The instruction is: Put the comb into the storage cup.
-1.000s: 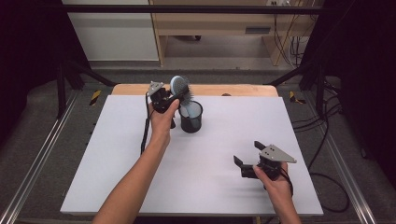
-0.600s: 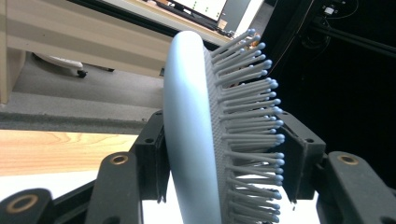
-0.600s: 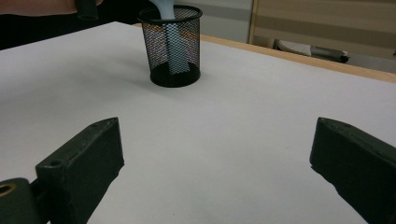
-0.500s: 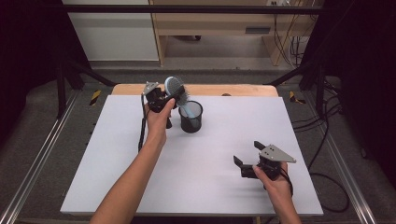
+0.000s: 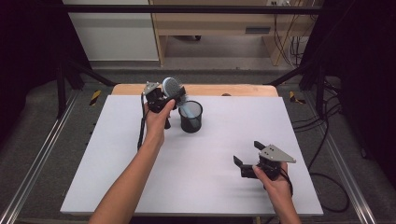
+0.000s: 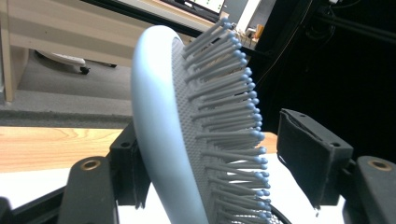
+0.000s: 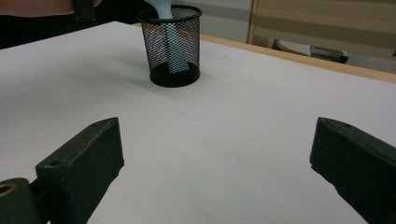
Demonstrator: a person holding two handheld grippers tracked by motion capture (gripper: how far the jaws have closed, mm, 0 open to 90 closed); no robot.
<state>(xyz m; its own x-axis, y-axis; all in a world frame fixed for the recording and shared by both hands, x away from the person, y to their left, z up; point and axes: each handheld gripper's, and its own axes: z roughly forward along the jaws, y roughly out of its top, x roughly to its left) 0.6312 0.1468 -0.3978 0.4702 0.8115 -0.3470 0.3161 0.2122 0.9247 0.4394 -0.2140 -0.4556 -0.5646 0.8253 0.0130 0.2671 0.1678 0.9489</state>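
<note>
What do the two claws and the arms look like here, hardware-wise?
Both are black handheld units. The left claw trails a black cable. The right claw carries a grey three-cornered plate on top. The pads are blocky, black. Forearms bare, no sleeves.

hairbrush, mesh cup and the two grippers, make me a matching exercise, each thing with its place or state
Things:
1. hairbrush
2. mesh cup
3. left gripper
4. right gripper

Places or states:
a. black, standing upright on the white table
b. jaws just been opening, brush head between them
c. held low near the table's front, jaws wide, nothing between them
d. pale blue, handle down in the cup

Pairs: 1-d, 2-a, 3-b, 4-c
</note>
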